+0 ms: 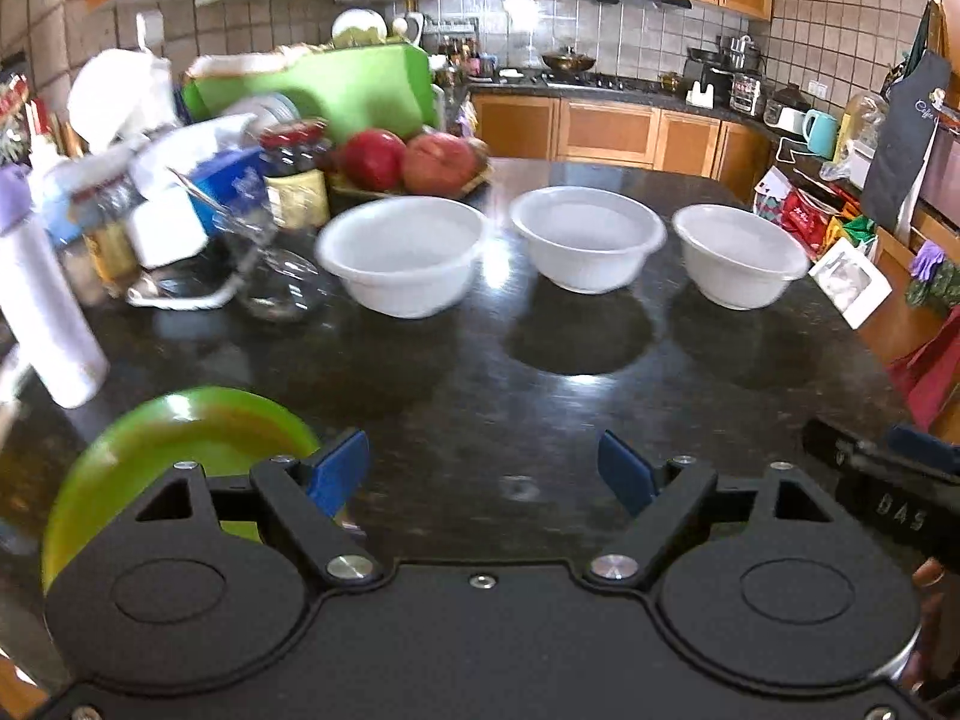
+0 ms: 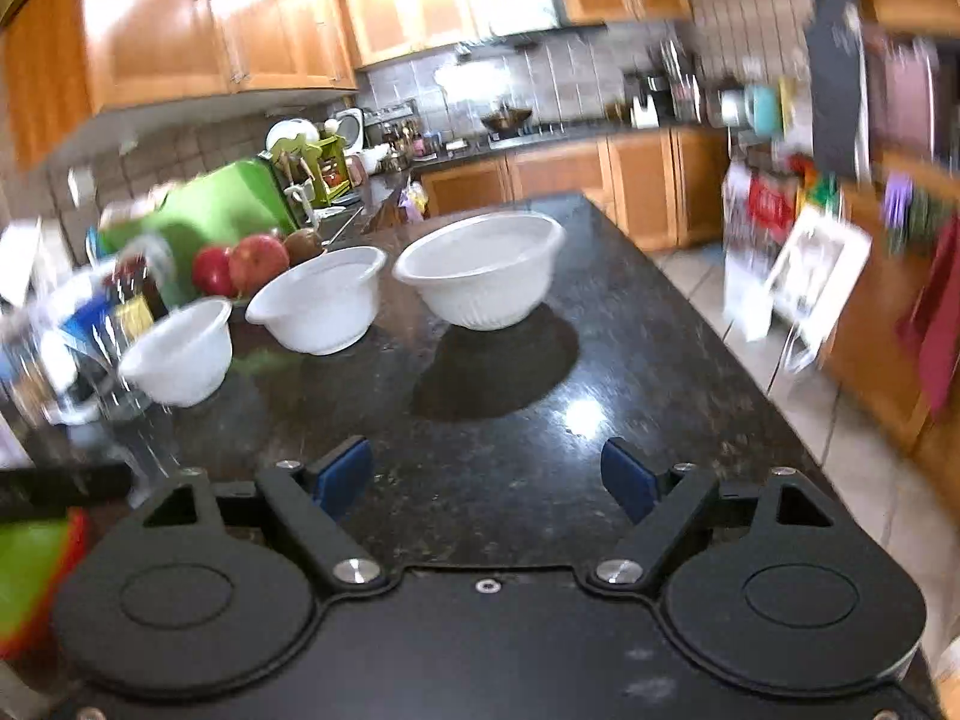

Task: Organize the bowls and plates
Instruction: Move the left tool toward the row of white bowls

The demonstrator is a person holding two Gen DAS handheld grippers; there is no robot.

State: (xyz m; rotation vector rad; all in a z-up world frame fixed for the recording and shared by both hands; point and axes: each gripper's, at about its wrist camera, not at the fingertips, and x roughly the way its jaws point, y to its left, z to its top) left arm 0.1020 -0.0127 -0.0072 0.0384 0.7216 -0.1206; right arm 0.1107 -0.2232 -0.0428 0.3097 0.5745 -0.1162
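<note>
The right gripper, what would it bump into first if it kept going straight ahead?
Probably the bare black countertop, since the right gripper tilts downward with its jaws open and empty. The nearest white bowl sits farther along; depth is hard to judge.

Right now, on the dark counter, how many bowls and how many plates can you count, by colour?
White bowls: 3, at left, middle and right.
Green plates: 1, at the near left edge.
Red plates: 1, only a rim under the green one.
Total: 5
</note>
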